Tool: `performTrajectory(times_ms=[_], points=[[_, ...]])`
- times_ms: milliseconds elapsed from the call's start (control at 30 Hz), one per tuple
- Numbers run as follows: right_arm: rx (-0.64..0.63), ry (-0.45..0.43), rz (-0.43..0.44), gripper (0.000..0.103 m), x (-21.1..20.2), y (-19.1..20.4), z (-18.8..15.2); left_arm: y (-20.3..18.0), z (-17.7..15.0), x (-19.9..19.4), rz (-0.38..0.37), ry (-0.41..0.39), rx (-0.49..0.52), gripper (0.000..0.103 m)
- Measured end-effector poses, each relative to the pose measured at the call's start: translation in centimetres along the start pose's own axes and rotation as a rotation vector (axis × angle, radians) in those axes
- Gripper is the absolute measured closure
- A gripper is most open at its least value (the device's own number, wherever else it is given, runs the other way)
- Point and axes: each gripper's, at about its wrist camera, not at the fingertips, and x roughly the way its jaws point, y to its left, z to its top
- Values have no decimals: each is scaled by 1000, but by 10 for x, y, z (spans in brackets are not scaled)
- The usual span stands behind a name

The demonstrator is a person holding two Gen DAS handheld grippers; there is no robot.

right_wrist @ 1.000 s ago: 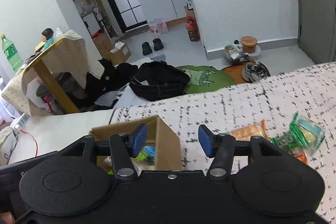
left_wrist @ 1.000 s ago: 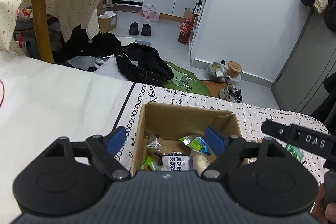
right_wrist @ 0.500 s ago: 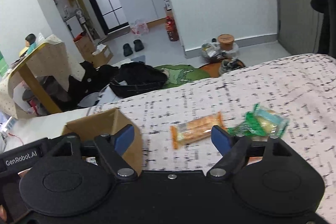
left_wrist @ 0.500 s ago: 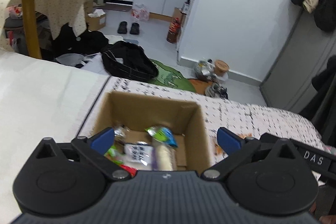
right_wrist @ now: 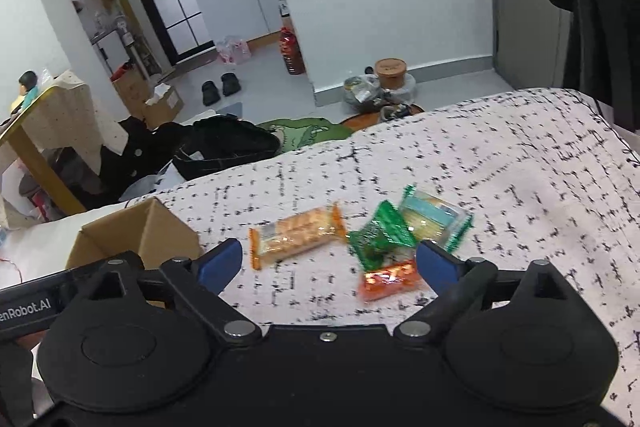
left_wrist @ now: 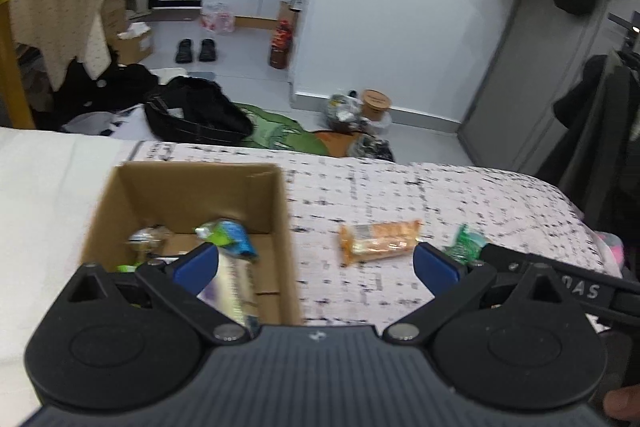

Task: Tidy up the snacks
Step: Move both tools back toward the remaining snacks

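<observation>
Right wrist view: the snacks lie loose on the patterned cloth [right_wrist: 500, 163] in front of me. The cracker pack [right_wrist: 298, 235] with orange ends is nearest the cardboard box [right_wrist: 138, 231]. Just to its right sits a green packet [right_wrist: 382, 237], touching a clear packet with a pale blue label [right_wrist: 434, 219] behind it and a small orange packet [right_wrist: 390, 279] in front. My right gripper [right_wrist: 328, 261] hangs over them with its fingers spread wide, holding nothing; the small orange packet lies just inside my right-hand blue pad.

In the left wrist view, the box [left_wrist: 192, 195] stands open on the cloth's left edge with several wrapped snacks in its bottom, among them a green and blue packet [left_wrist: 226, 233]. My left gripper [left_wrist: 316, 263] is also wide open and empty, one pad over the box, the other beside the cracker pack [left_wrist: 378, 241]. Beyond the cloth, a black bag [left_wrist: 196, 115] and a pair of slippers [left_wrist: 196, 50] lie on the floor.
</observation>
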Motion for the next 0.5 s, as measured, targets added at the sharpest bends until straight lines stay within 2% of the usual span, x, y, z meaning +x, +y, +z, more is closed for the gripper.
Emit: performTrajectory(times_ms=[200,500], points=[[32,-7,-28,0,-2,-20,-1,-21,-1,5,-20,7,44,0],[63,-8,-52,0,-1,-49,2,-37,5,15,-14,8,53,0]])
